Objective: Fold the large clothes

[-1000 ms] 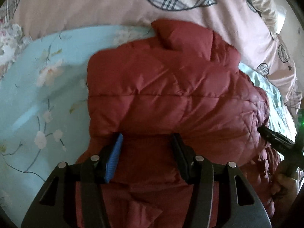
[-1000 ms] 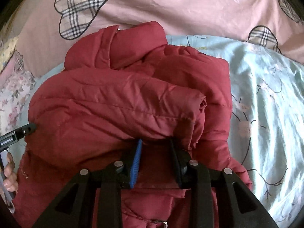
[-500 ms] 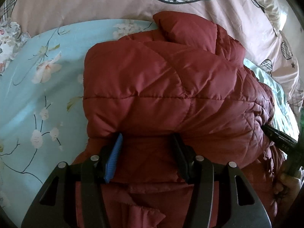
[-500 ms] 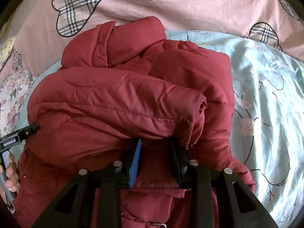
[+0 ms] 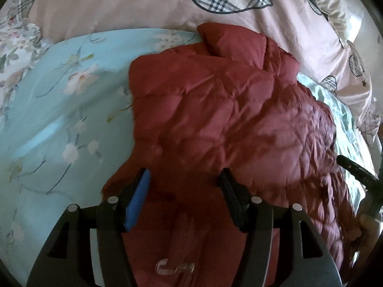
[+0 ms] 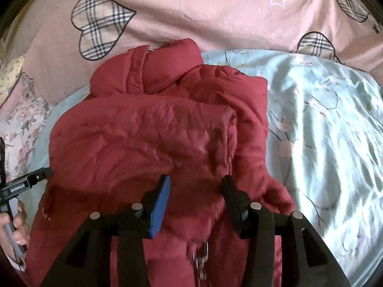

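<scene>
The red quilted jacket (image 5: pixel 215 110) lies folded, bunched ahead of both grippers' opening fingers (image 5: pixel 137 198) (image 6: pixel 159 205); fabric sits between them, unclamped.

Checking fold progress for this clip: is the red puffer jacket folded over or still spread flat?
Folded over. The red puffer jacket lies doubled on the blue floral sheet, its quilted upper layer ending in a rounded edge over the lower layer.
</scene>
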Available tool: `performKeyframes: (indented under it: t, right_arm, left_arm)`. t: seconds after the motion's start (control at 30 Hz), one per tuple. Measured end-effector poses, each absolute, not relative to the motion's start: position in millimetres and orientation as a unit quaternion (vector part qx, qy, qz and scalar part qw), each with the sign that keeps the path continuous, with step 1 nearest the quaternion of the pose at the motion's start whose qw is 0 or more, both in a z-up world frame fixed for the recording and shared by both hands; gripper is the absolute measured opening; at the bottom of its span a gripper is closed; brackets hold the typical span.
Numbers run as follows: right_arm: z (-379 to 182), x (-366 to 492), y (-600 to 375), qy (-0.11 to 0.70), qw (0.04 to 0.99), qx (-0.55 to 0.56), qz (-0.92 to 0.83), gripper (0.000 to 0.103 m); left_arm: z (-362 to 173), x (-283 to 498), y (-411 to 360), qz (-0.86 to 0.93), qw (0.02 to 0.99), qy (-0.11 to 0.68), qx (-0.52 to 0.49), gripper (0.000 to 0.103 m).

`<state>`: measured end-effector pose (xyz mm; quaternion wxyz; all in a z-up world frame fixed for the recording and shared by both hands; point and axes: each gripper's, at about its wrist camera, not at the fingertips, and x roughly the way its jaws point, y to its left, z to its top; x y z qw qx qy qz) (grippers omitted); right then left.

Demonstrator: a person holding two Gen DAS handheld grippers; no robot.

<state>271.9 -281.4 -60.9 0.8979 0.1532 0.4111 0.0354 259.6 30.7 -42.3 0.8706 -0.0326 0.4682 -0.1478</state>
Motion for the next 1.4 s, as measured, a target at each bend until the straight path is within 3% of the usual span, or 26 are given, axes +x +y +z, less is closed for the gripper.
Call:
performKeyframes:
  t: [0.17, 0.43, 0.77, 0.87, 1.4]
  right_arm:
    - [-61.3, 238.9, -288.1, 0.426, 0.888, 0.166, 0.045, 0.048]
    - [-54.9, 186.5, -299.6, 0.43, 0.884, 0.178, 0.047, 0.058]
    - [-54.5, 127.8, -310.6, 0.423, 0.885, 0.193, 0.034, 0.06]
    - [-56.8, 106.0, -316.8, 0.419, 0.884, 0.208, 0.026, 0.066]
    - [-92.2, 57.2, -318.6, 0.465, 0.855, 0.229, 0.027, 0.069]
  left_arm:
    - [-43.5, 226.6, 50.2, -0.145, 0.866, 0.478, -0.034, 0.06]
    - [-47.2, 175.1, 87.0, -0.142, 0.856, 0.494, -0.054, 0.061]
    - [-52.6, 130.5, 111.8, -0.134, 0.848, 0.506, -0.08, 0.061]
    - [-52.9, 121.5, 114.8, -0.134, 0.847, 0.508, -0.081, 0.061]
    - [-63.4, 79.6, 132.0, -0.137, 0.838, 0.523, -0.08, 0.071]
